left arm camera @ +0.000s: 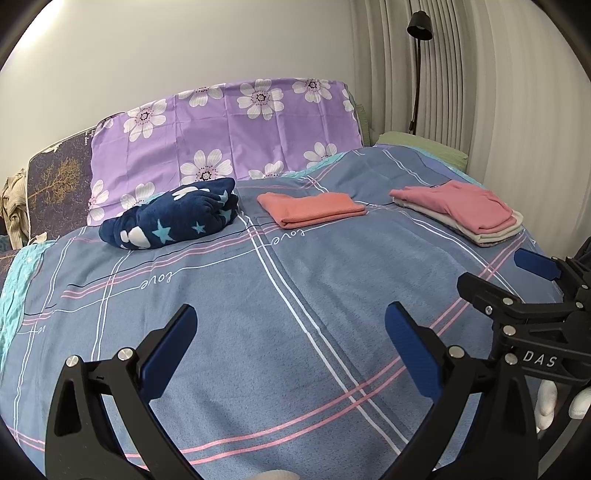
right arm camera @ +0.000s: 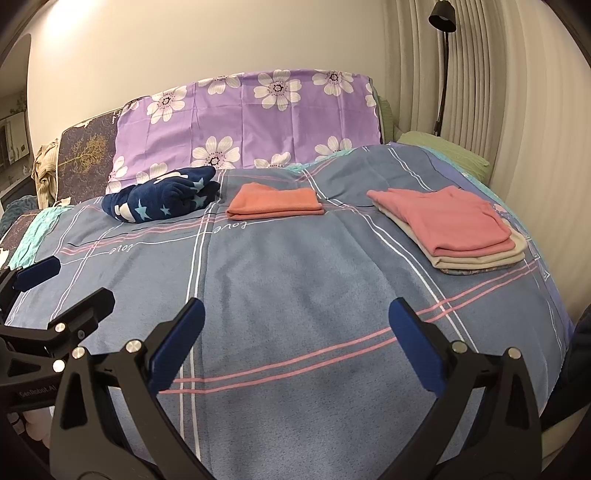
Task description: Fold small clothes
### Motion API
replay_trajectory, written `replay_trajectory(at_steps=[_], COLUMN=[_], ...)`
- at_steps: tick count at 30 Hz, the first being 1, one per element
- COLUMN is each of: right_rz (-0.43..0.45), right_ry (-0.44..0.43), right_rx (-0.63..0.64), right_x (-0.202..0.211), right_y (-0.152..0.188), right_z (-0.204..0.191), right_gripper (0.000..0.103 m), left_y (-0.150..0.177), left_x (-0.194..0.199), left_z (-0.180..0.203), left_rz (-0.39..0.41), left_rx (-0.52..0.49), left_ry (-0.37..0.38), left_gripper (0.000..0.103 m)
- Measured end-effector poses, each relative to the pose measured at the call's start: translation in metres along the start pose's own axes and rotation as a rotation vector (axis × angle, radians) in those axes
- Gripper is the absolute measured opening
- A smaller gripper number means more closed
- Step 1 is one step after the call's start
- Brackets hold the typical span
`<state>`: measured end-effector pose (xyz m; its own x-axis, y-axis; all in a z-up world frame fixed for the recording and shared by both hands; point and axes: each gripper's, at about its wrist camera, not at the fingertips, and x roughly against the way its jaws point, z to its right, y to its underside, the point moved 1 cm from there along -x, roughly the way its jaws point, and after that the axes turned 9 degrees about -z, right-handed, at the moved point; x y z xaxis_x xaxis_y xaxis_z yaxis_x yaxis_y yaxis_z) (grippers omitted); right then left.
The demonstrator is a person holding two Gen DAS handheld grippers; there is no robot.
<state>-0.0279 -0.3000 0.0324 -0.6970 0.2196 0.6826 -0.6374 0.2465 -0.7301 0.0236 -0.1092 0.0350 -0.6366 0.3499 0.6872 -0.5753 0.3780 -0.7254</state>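
Observation:
A crumpled navy garment with stars (left arm camera: pixel 173 218) (right arm camera: pixel 166 201) lies at the back left of the blue plaid bedspread (left arm camera: pixel 295 295) (right arm camera: pixel 295 273). A folded orange cloth (left arm camera: pixel 310 208) (right arm camera: pixel 275 203) lies to its right. At the far right is a stack with a folded pink garment (left arm camera: pixel 458 206) (right arm camera: pixel 447 221) on top of beige pieces (right arm camera: pixel 480 260). My left gripper (left arm camera: pixel 291 325) (right arm camera: pixel 68 286) hovers open over bare bedspread, holding nothing. My right gripper (right arm camera: pixel 297 314) (left arm camera: pixel 509 275) is beside it, also open and holding nothing. Both are well short of the clothes.
A purple flowered pillow (left arm camera: pixel 229 125) and a dark tree-print cushion (left arm camera: pixel 59 184) stand against the wall behind the clothes. A green pillow (left arm camera: pixel 421 146), a black lamp (left arm camera: pixel 419 26) and pleated curtains (left arm camera: pixel 498 92) are at the right. Beige clothing (left arm camera: pixel 13 206) hangs at the far left.

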Motion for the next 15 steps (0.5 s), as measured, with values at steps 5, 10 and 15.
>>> replay_trajectory(at_steps=[5, 10, 15], right_rz=[-0.006, -0.01, -0.009], right_ry=[0.0, 0.002, 0.002], right_rx=[0.001, 0.002, 0.002], right_x=[-0.0034, -0.0037, -0.0042], right_y=[0.0009, 0.0015, 0.0015], right_z=[-0.0003, -0.001, -0.0008], right_gripper=[0.101, 0.101, 0.101], left_y=[0.0008, 0.0011, 0.0022], left_x=[-0.0007, -0.0008, -0.0016], left_z=[-0.0009, -0.0016, -0.0014], left_rz=[-0.002, -0.002, -0.003], left_rx=[0.0, 0.001, 0.0], left_ry=[-0.001, 0.0, -0.001], left_gripper=[0.102, 0.102, 0.102])
